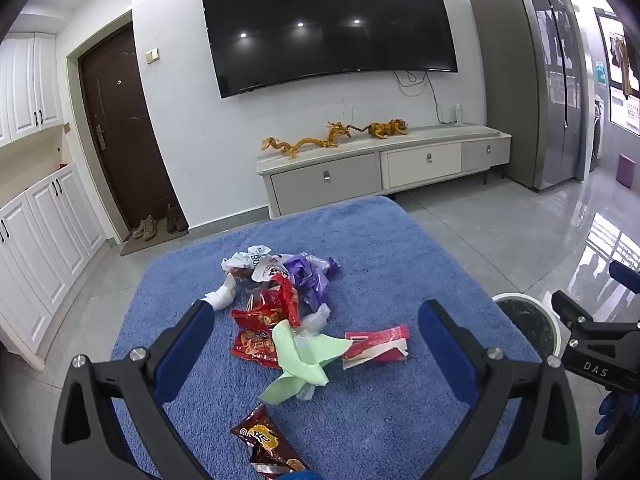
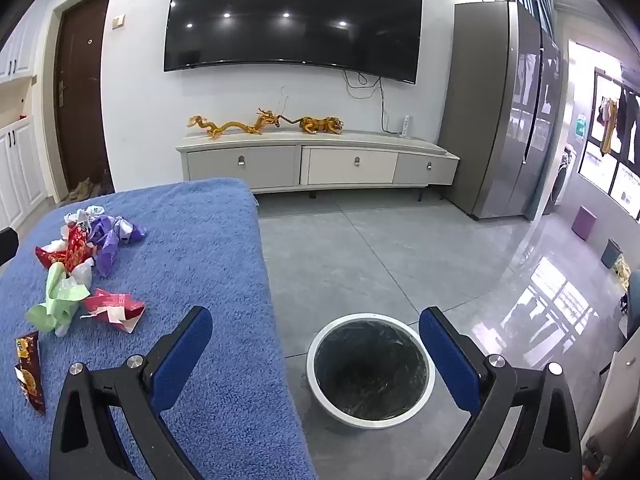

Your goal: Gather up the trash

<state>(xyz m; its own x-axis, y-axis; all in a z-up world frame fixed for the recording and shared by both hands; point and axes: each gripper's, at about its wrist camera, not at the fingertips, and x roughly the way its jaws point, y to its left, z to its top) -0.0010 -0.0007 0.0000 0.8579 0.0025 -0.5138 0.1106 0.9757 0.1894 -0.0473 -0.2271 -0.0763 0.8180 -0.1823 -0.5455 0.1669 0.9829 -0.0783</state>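
Observation:
Trash lies in a loose pile on a blue towel-covered table (image 1: 380, 248). In the pile are a pale green wrapper (image 1: 304, 356), red snack bags (image 1: 264, 328), a red-and-white carton piece (image 1: 376, 346), purple plastic (image 1: 308, 272), white crumpled paper (image 1: 248, 260) and a brown snack bag (image 1: 264, 440). My left gripper (image 1: 316, 320) hangs open above the pile, holding nothing. My right gripper (image 2: 316, 326) is open and empty over the table's right edge, above a white bin (image 2: 370, 370) with a black liner on the floor. The same pile (image 2: 80, 276) shows left in the right wrist view.
A wall TV (image 1: 328, 20) hangs over a low cabinet (image 1: 380, 160) bearing golden figurines. A dark door (image 1: 120, 128) and white cupboards stand at left, a grey fridge (image 2: 504, 112) at right. Grey tiled floor (image 2: 380, 240) surrounds the table.

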